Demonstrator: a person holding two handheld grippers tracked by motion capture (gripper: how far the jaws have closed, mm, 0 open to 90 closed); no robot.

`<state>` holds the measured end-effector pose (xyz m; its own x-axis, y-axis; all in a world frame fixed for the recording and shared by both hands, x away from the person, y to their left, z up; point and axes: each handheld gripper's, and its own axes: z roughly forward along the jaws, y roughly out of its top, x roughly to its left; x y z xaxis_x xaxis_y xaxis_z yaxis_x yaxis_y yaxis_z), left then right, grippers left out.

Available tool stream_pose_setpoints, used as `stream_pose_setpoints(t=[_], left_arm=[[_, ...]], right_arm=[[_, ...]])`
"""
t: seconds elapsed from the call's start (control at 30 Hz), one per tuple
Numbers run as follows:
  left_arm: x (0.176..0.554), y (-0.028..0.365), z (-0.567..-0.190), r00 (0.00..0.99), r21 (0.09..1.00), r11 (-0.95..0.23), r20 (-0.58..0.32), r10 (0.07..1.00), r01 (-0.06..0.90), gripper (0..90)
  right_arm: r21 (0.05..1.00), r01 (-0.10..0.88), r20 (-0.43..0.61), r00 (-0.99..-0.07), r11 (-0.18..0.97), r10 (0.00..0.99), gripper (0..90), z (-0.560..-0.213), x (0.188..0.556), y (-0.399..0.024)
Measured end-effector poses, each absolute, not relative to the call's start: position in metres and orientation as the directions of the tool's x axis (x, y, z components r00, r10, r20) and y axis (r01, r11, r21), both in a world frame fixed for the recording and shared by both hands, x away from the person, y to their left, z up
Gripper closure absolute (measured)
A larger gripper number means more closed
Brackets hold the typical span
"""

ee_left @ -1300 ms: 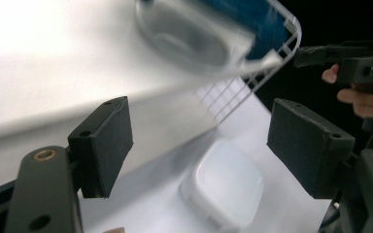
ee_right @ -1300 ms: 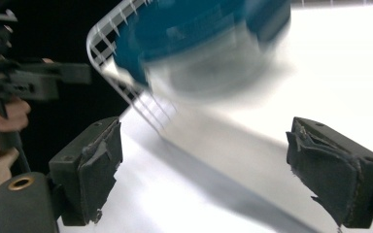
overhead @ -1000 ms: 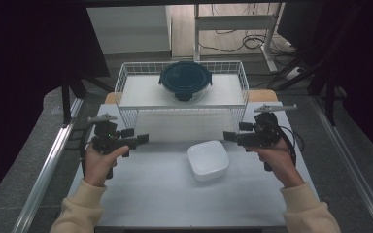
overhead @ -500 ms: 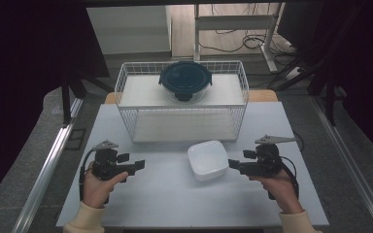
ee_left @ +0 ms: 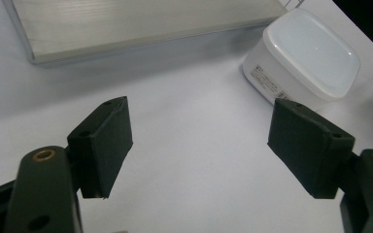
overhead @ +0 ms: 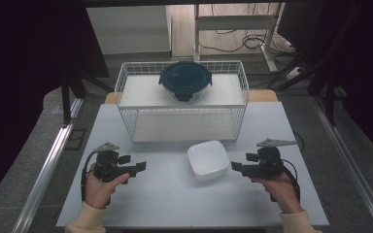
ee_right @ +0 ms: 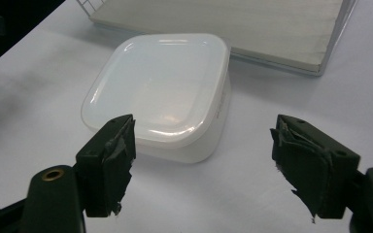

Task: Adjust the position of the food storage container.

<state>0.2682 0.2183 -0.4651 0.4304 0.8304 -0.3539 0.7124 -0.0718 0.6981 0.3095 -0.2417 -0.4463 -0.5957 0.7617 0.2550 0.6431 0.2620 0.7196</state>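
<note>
White container [overhead: 208,159] is sitting at the high view's lower centre on the table [overhead: 175,204], between the left hand-held gripper [overhead: 140,166] and right hand-held gripper [overhead: 234,166], untouched. Left jaws are standing wide; right jaws, also wide with nothing between them, have just been closing. Behind is standing a wire basket [overhead: 126,104].

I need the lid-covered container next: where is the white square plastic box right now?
In the high view the white square plastic box sits on the table, just in front of the white wire basket, right of centre.

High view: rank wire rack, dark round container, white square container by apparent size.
1. wire rack
2. dark round container
3. white square container
The two containers look close; the round one sits farther back, so that order is unsure.
</note>
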Motion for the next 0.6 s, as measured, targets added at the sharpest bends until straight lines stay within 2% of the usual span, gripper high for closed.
stream_pose_setpoints(t=[0.23,0.4,0.6], left_arm=[[0.272,0.219,-0.471,0.423,0.686,-0.075,-0.356,0.833,0.724,23.2],[0.271,0.217,-0.473,0.430,0.679,-0.083,-0.361,0.827,0.730,23.1],[0.272,0.216,-0.473,0.424,0.675,-0.078,-0.365,0.829,0.733,23.0]], right_arm=[[0.709,0.648,0.229,-0.585,0.279,0.778,33.0,-0.449,0.313,-0.240],[0.705,0.643,0.205,-0.588,0.298,0.783,42.3,-0.443,0.321,-0.238],[0.673,0.664,0.199,-0.587,0.326,0.785,60.2,-0.445,0.344,-0.236]])
